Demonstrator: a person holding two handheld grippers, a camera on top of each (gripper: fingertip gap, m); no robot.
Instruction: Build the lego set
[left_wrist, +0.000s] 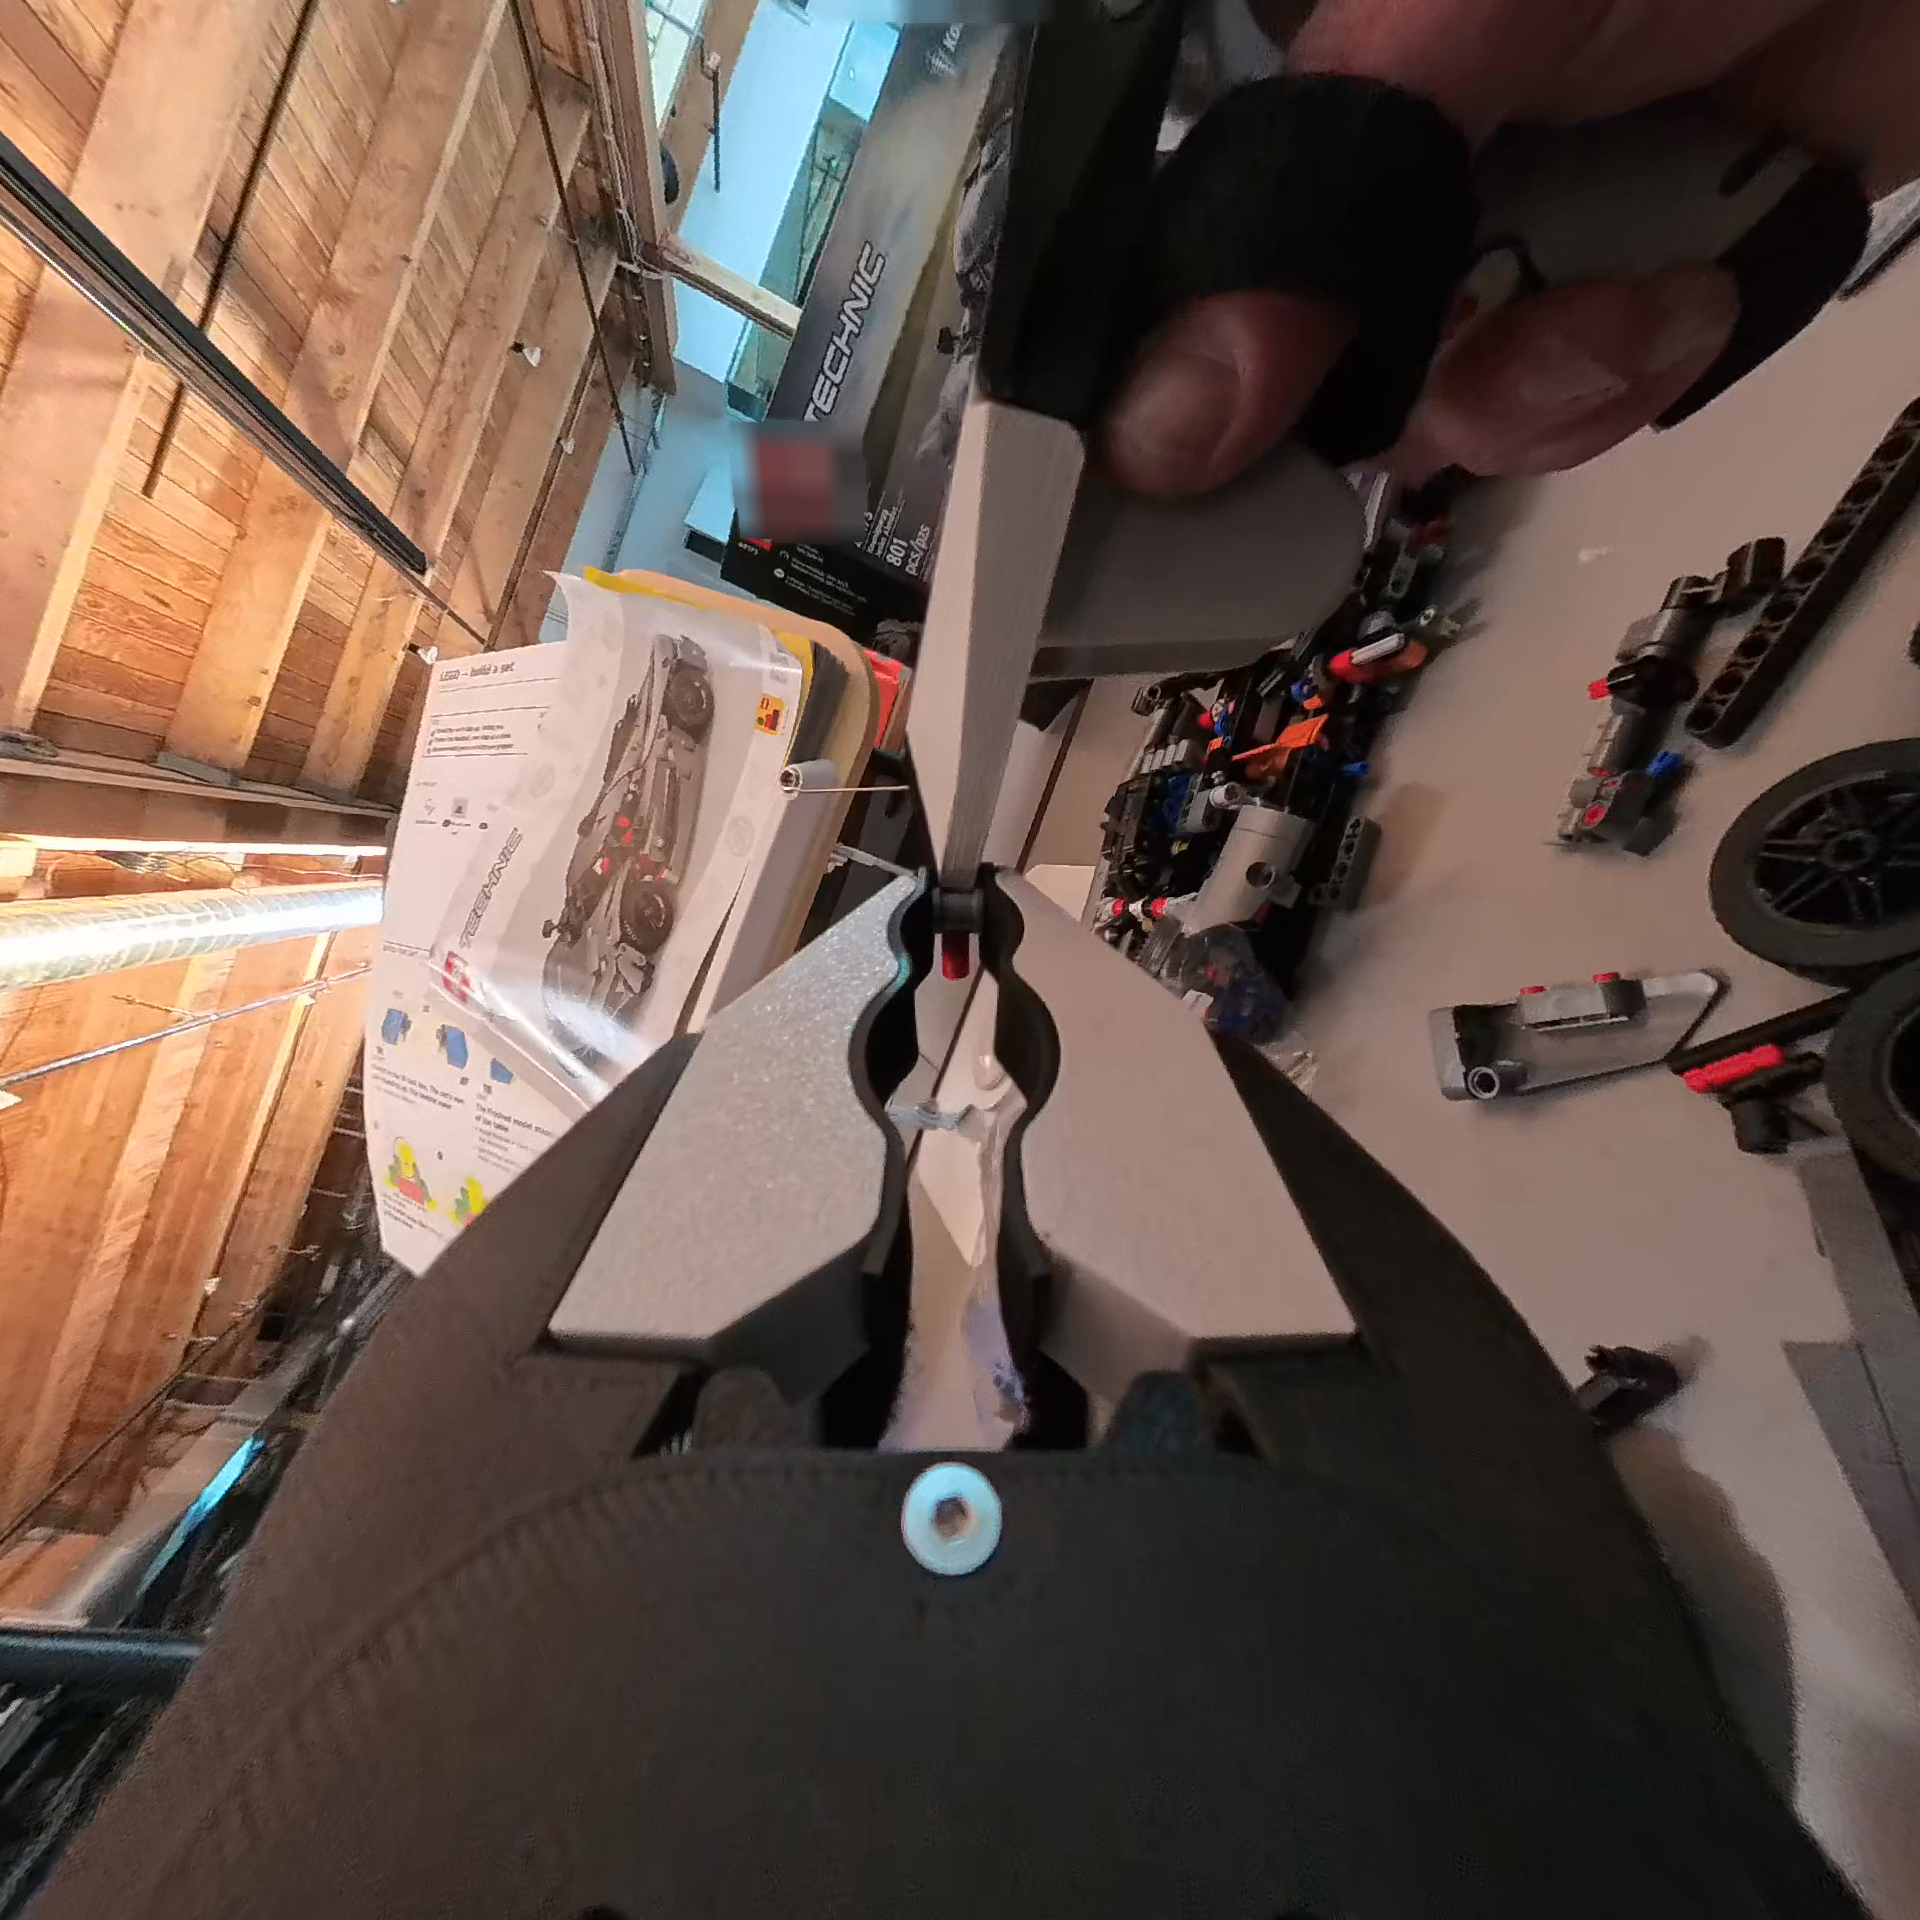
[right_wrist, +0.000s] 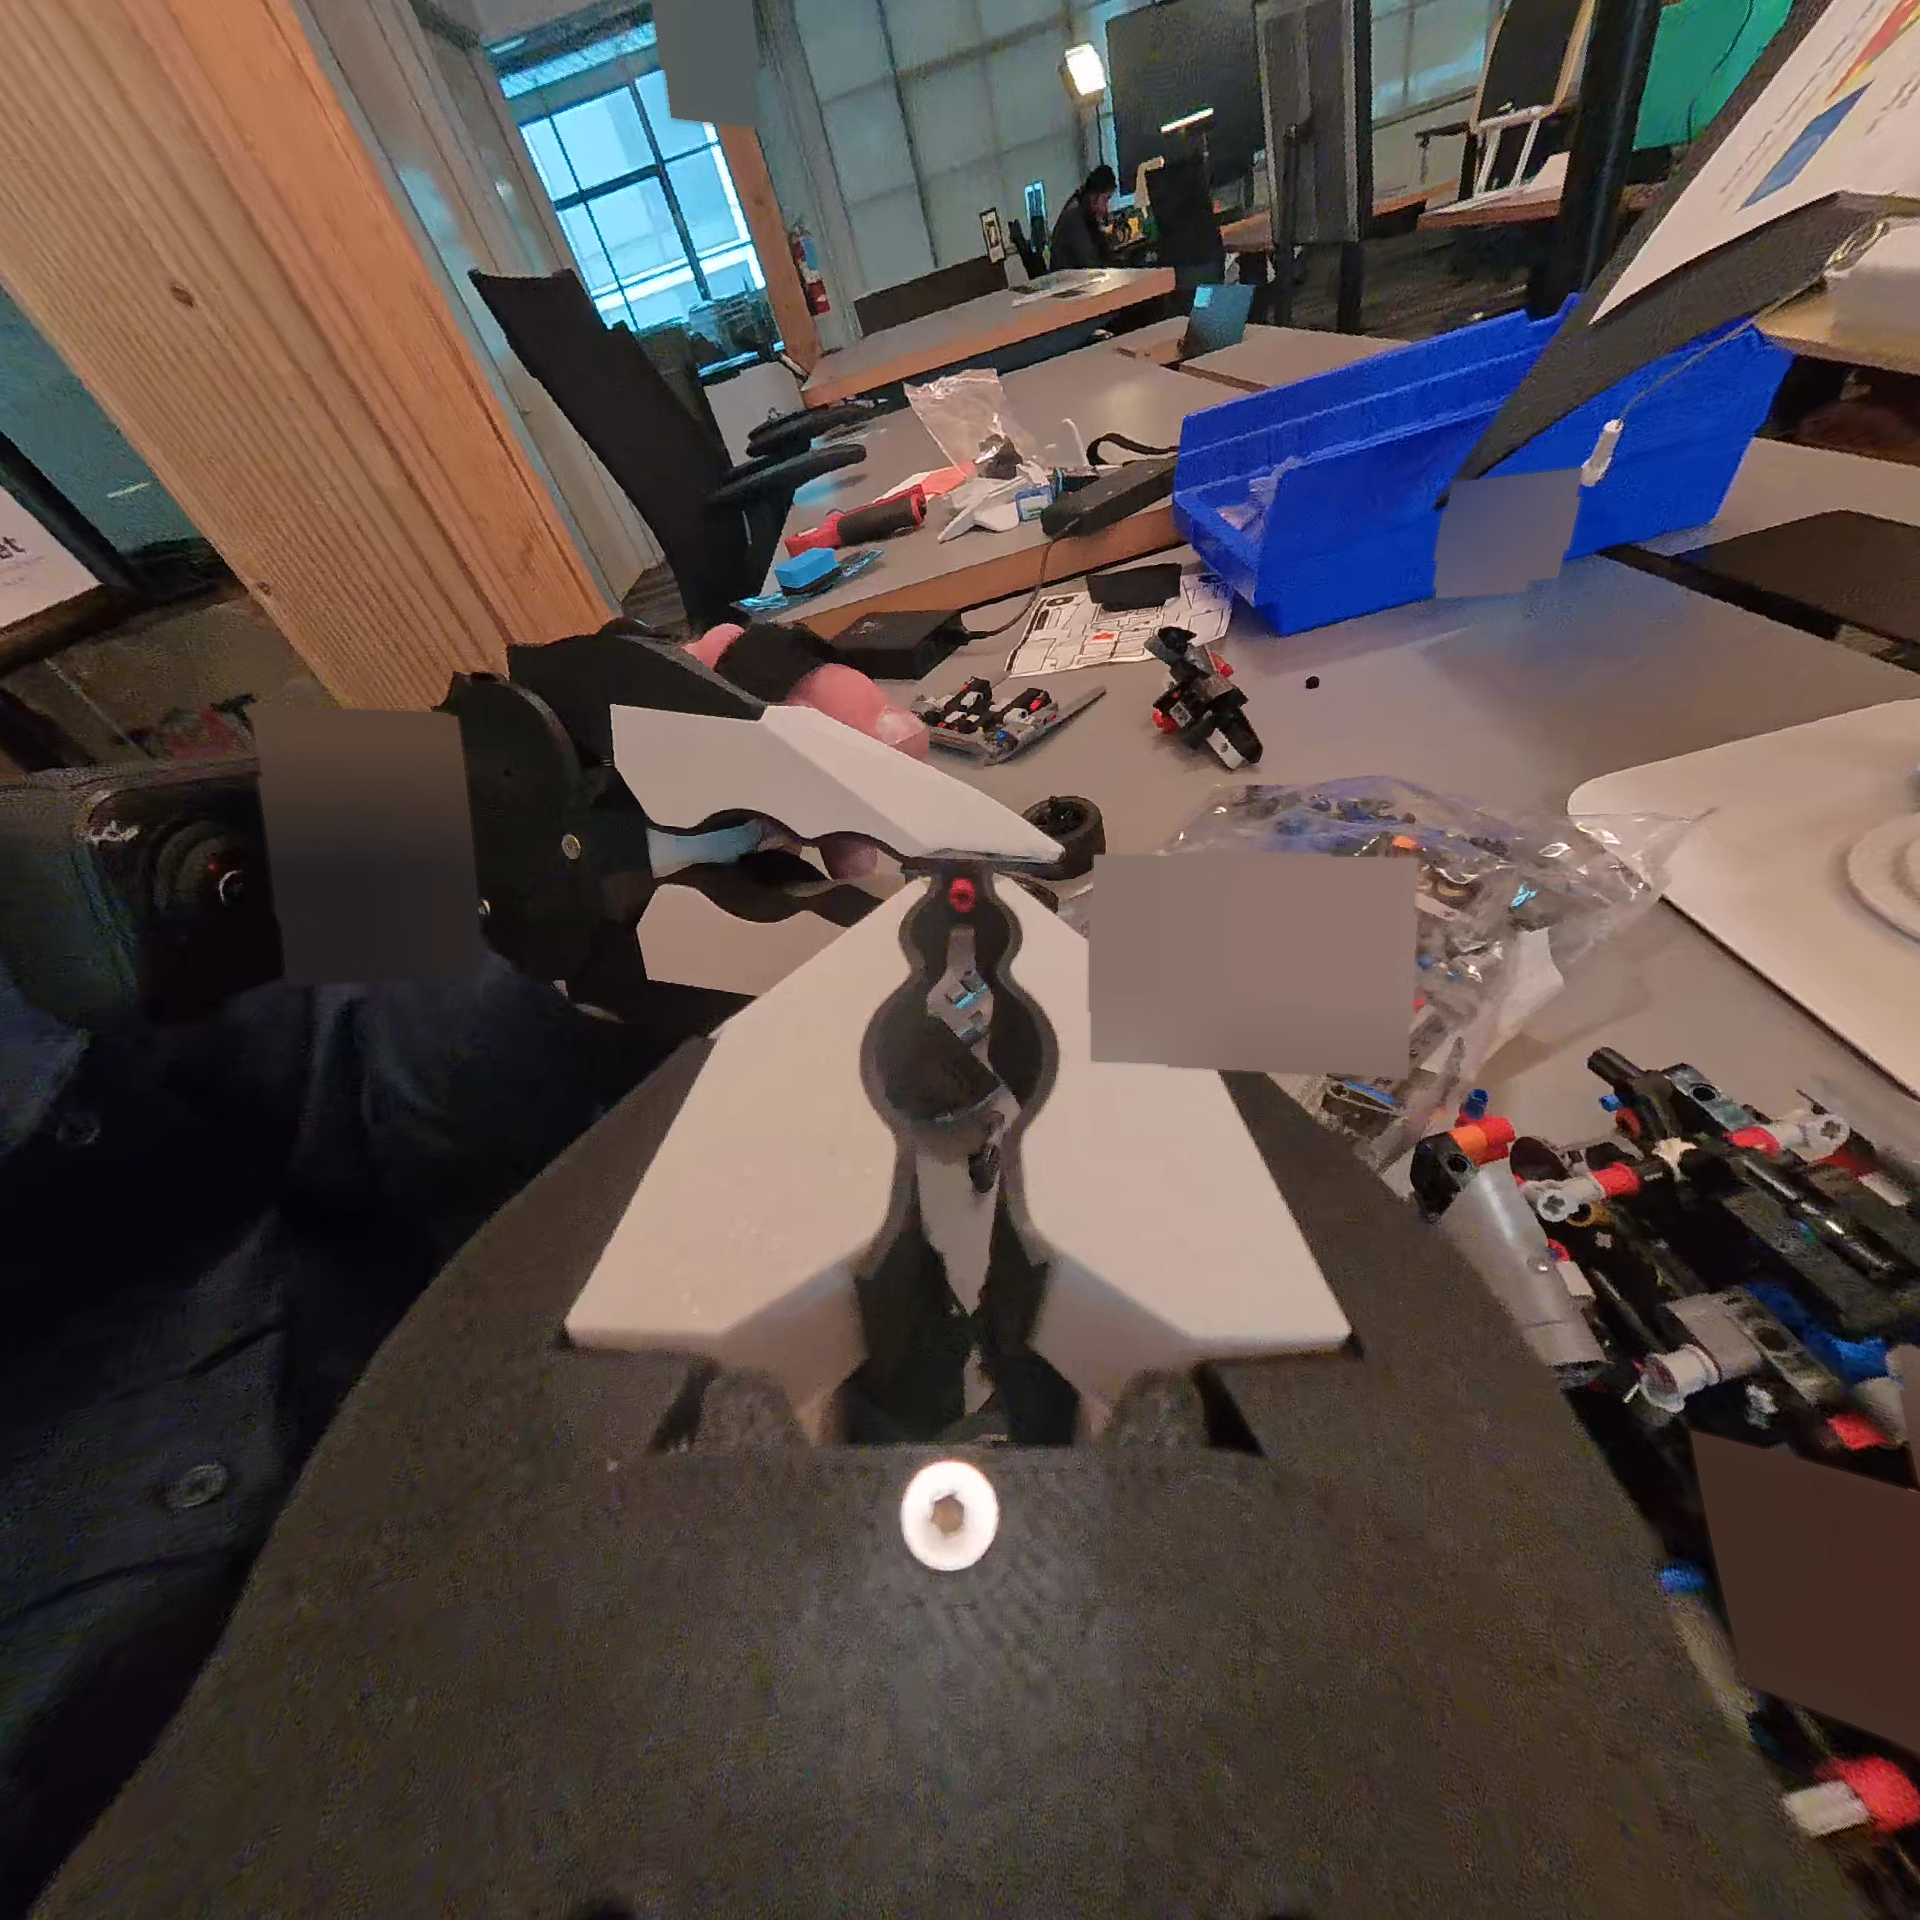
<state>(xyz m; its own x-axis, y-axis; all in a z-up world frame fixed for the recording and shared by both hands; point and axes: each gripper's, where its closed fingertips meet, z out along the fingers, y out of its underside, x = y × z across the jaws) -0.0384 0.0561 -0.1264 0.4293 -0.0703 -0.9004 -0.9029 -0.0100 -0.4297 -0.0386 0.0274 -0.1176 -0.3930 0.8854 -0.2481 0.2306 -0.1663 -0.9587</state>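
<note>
My left gripper (left_wrist: 956, 902) is shut on a small black connector (left_wrist: 956, 908) with a red pin (left_wrist: 953, 951) sticking out of it toward the camera. My right gripper (right_wrist: 961, 883) is shut on the red pin (right_wrist: 961, 894), seen end-on between its tips. The two grippers meet tip to tip in the air above the table. The right gripper comes down from the top in the left wrist view (left_wrist: 961, 868). The left gripper comes in from the left in the right wrist view (right_wrist: 1044, 854). The part-built car chassis (left_wrist: 1247, 790) lies on the table, also in the right wrist view (right_wrist: 1704, 1247).
Black wheels (left_wrist: 1839, 862), a grey panel piece (left_wrist: 1569, 1029), a long black beam (left_wrist: 1808, 613) and small sub-assemblies (right_wrist: 997, 717) lie on the grey table. A bag of parts (right_wrist: 1455, 821), a blue bin (right_wrist: 1403, 488), the instruction booklet (left_wrist: 582, 883) and the set box (left_wrist: 862, 343) stand around.
</note>
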